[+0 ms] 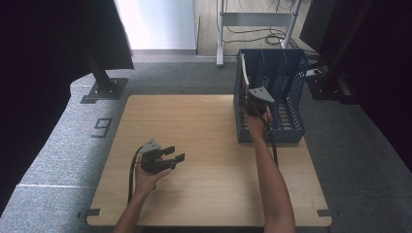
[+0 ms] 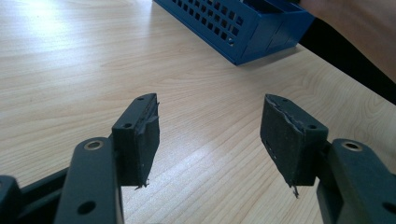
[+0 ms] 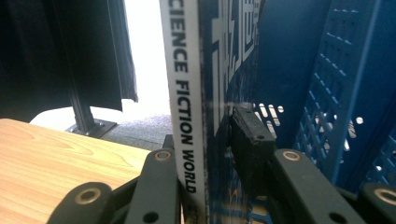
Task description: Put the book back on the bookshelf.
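A magazine point(image 3: 187, 93) with a white spine reading "SCIENCE FICTION WORLD" and a blue cover stands upright at the left end of a blue perforated file rack point(image 1: 291, 82). My right gripper point(image 3: 205, 135) is shut on its lower part, one jaw on each side. In the high view the right gripper point(image 1: 249, 96) reaches into the rack's left side, where the magazine point(image 1: 244, 70) rises above it. My left gripper point(image 1: 176, 153) rests low over the wooden table point(image 1: 204, 126), open, pointing right. In its own view the left gripper point(image 2: 210, 126) has nothing between its pads.
The blue rack point(image 2: 243, 28) stands at the table's far right corner, with its mesh walls point(image 3: 345, 93) close around the right gripper. A dark stand foot point(image 1: 104, 87) sits on the floor beyond the table's left side. Cables and a metal frame point(image 1: 252, 19) lie behind.
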Tool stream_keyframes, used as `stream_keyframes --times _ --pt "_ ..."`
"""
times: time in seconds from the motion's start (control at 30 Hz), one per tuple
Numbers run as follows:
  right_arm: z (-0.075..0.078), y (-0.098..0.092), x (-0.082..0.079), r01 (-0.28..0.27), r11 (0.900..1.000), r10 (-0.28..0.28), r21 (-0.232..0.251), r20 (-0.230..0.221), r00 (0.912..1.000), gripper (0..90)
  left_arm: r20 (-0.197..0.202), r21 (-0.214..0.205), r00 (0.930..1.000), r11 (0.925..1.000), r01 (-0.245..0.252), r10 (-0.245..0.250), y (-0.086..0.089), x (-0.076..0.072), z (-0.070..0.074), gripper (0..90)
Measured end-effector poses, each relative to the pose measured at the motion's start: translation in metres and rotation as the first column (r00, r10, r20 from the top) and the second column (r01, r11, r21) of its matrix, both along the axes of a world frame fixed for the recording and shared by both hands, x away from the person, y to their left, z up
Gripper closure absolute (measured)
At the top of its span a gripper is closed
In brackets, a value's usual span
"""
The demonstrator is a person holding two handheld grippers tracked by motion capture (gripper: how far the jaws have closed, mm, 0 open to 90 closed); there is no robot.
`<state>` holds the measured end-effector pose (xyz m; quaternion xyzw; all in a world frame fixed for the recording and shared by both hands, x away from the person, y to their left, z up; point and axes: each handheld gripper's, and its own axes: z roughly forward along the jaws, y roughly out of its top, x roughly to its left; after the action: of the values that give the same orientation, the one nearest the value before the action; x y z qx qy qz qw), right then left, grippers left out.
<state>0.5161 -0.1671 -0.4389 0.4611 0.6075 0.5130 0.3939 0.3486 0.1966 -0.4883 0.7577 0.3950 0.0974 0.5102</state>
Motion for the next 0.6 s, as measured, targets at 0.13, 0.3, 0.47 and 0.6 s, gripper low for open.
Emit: stream_keyframes --times 0.13,0.3,0.47,0.6 --pt "-0.0005 0.0038 0.0015 -0.012 0.9998 0.012 -0.017 0.007 0.9999 66.0 0.002 -0.005 1.0 1.0 -0.002 0.002 0.0004 -0.0001 0.0002 37.9" --pt "-0.001 0.0032 0.0006 -0.036 0.9994 0.036 -0.003 -0.005 0.9994 57.4 0.002 -0.004 1.0 1.0 -0.003 0.003 0.0007 -0.0002 0.0002 37.9" --pt "0.0023 0.0034 -0.0042 -0.042 0.9991 0.042 -0.006 0.006 0.9991 51.7 0.002 0.001 1.0 1.0 0.002 -0.002 -0.0005 -0.0006 0.0001 37.9" --pt "0.0046 0.0032 -0.0075 -0.039 0.9992 0.039 0.001 0.006 0.9992 47.9 0.002 -0.002 1.0 1.0 0.004 -0.004 -0.0013 -0.0011 0.0004 37.9"
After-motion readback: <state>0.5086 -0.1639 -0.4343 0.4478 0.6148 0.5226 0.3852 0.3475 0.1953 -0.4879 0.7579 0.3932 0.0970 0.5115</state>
